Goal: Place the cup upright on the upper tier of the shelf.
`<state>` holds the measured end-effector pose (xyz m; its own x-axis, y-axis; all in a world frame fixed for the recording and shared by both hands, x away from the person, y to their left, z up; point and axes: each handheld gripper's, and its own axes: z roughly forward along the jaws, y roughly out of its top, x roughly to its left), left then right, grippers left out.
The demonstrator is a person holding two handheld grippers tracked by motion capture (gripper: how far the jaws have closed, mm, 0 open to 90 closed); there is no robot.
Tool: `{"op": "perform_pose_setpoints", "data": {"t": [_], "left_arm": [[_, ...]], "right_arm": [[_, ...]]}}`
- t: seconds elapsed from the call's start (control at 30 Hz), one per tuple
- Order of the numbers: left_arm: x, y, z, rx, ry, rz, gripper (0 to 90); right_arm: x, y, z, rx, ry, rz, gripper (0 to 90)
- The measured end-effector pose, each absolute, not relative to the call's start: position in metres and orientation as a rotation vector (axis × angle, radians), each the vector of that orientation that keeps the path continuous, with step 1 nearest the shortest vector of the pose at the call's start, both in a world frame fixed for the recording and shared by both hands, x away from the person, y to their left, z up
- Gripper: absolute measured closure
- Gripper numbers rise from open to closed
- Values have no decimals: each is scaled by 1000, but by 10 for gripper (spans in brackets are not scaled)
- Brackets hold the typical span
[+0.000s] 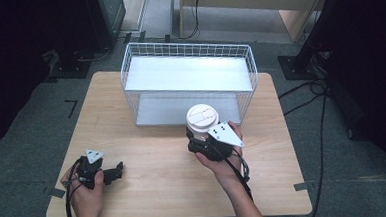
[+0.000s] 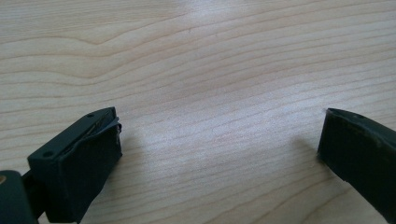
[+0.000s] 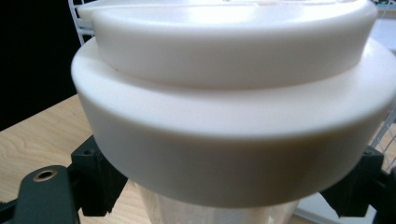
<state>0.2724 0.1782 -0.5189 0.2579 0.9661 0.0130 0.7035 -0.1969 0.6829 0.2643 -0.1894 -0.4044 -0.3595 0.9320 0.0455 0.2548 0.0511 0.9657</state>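
The right tool (image 1: 200, 140) is clamping a lidded cup (image 1: 202, 119) just under its white lid, holding it upright above the wooden table (image 1: 153, 155), just in front of the white wire basket (image 1: 189, 81). The left tool (image 1: 115, 171) is resting near the table's front left corner, its 2 jaws standing wide apart with only bare wood between them.

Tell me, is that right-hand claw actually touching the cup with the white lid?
Touching. In the right gripper view the right gripper has a black jaw pressed against each side of the cup, just under its lid.
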Motion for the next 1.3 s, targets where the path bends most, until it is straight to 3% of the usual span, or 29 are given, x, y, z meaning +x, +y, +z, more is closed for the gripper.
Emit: {"op": "perform_pose_setpoints", "data": {"t": [1.3], "left_arm": [[272,178,-519,1974,1508,611,0]], "right_arm": [[315,-189,-294,1107,1530,1352,153]]}}
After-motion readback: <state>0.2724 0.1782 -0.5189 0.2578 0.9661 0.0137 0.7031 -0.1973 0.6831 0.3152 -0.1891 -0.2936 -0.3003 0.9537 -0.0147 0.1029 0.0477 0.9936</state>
